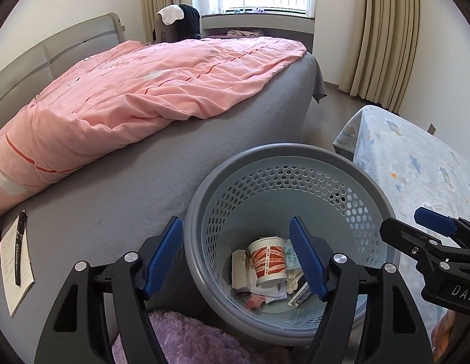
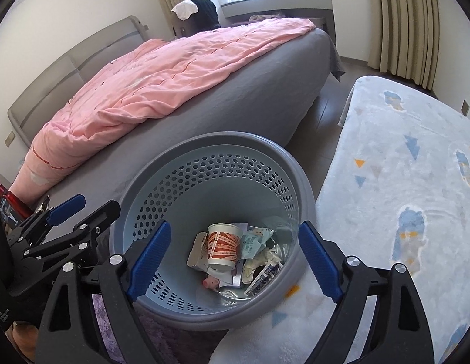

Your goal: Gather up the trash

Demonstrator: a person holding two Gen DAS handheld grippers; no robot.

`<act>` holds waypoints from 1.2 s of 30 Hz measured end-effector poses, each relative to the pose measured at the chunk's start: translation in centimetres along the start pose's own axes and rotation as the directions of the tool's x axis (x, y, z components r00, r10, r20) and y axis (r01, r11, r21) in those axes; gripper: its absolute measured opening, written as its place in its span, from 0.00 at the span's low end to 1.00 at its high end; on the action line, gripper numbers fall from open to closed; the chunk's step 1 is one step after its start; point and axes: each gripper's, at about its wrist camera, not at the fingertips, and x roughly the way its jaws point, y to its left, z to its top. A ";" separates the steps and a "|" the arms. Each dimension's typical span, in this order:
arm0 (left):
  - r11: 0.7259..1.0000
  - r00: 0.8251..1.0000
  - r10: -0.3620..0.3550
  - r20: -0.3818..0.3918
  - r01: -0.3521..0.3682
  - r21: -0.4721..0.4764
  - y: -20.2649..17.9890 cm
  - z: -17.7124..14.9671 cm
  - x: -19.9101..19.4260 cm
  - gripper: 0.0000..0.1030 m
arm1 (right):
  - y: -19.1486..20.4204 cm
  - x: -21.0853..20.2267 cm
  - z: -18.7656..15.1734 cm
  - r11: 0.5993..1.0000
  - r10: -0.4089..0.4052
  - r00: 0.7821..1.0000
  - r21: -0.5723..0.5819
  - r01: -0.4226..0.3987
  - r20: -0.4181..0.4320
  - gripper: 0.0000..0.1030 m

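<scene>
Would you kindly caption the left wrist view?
Open left gripper above grey perforated plastic bin holding a paper cup.

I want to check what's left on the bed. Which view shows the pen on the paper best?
The left wrist view. There the black pen lies in full on the white paper at the near edge of the grey bed. In the right wrist view that spot is hidden behind the left gripper, so neither shows.

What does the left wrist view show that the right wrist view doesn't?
Only the left wrist view shows a black pen lying on a sheet of paper on the grey bed. Only the right wrist view shows something red at the bed's near end. Both show the grey trash bin with the paper cup and pink pig figure inside, and both tools open and empty.
</scene>
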 end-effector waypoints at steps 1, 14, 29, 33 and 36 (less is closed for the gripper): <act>1.000 1.000 -0.001 0.001 0.001 0.001 0.0 0.0 0.0 0.69 | 0.0 -0.1 0.0 1.000 -0.001 1.000 0.001 0.001 0.002 0.82; 1.000 1.000 0.000 0.009 0.000 -0.005 0.1 0.2 -0.5 0.74 | 0.1 -0.7 0.0 1.000 -0.031 0.999 -0.003 0.031 0.033 0.85; 1.000 1.000 0.013 0.011 -0.013 -0.015 0.4 0.3 -0.8 0.77 | 0.2 -0.8 0.0 0.999 -0.040 0.998 -0.008 0.041 0.039 0.85; 1.000 1.000 0.012 0.012 -0.012 -0.014 0.3 0.3 -0.8 0.77 | 0.2 -0.8 0.0 0.999 -0.041 0.998 -0.006 0.041 0.041 0.85; 1.000 1.000 0.013 0.014 -0.012 -0.014 0.4 0.3 -0.9 0.77 | 0.2 -0.8 0.0 0.999 -0.041 0.998 -0.007 0.042 0.041 0.85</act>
